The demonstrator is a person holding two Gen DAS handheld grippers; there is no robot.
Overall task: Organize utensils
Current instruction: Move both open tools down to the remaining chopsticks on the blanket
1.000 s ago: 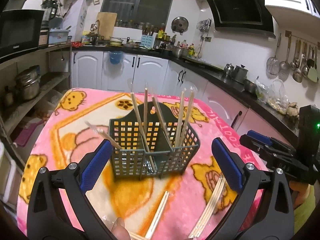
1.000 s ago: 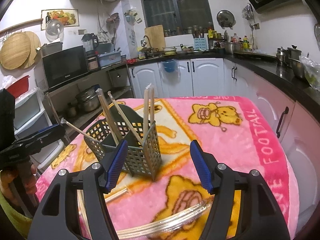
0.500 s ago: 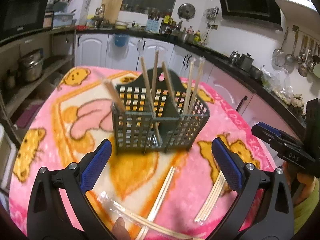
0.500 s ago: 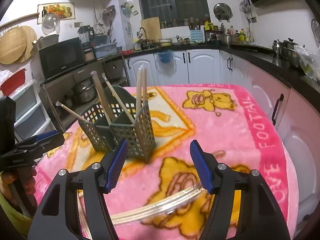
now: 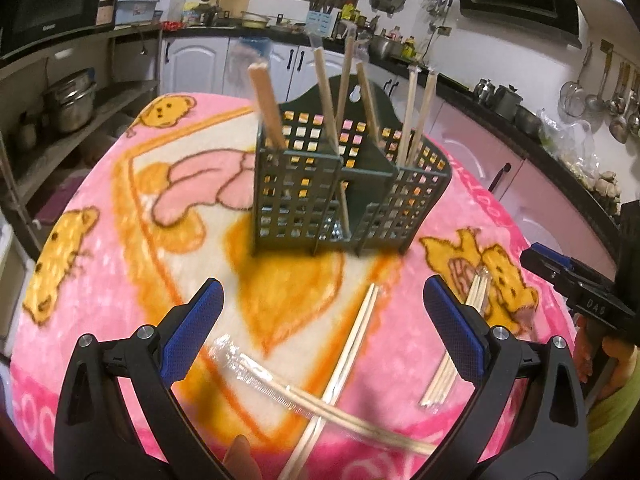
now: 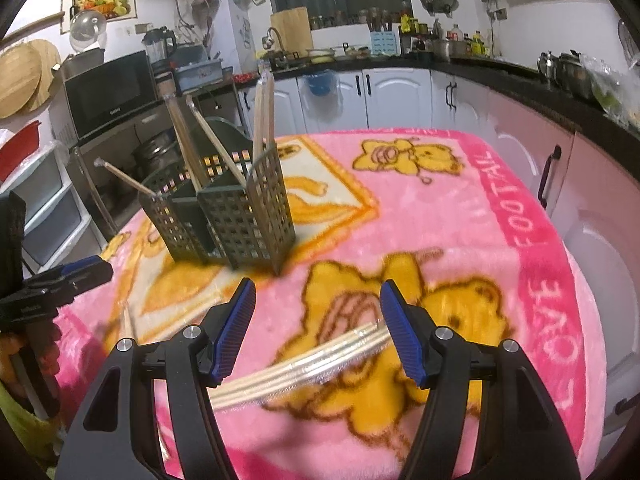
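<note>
Pink bear blanket (image 5: pixel 120 208) spread over the worktop, with a dark green holder (image 5: pixel 348 196) standing on it toward the far side. Several chopsticks (image 5: pixel 326 92) standing up in the holder's boxes, leaning different ways. Left hand-held gripper (image 5: pixel 322 312) low over the near part of the blanket, blue pads wide apart, nothing between them but blanket. One loose pair of chopsticks (image 5: pixel 356 332) lying just past the gap, nearer the right pad, running from near to far. A wrapped pair (image 5: pixel 280 388) lying slanted across the near end, crossing under that loose pair. A small bunch of sticks (image 5: pixel 452 364) partly hidden behind the right pad. Holder well past the fingertips, a little to the right of the middle. Right hand-held gripper (image 6: pixel 316 328) also low over the blanket, blue pads apart, holding nothing. A shiny wrapped bundle of chopsticks (image 6: pixel 304 368) lying flat between the two pads, slanted, its far end close by the right pad; touching or not, cannot tell. Holder (image 6: pixel 236 216) far and to the left of this gripper. The other gripper's black tip showing at the left edge there. Some blur in both views.
</note>
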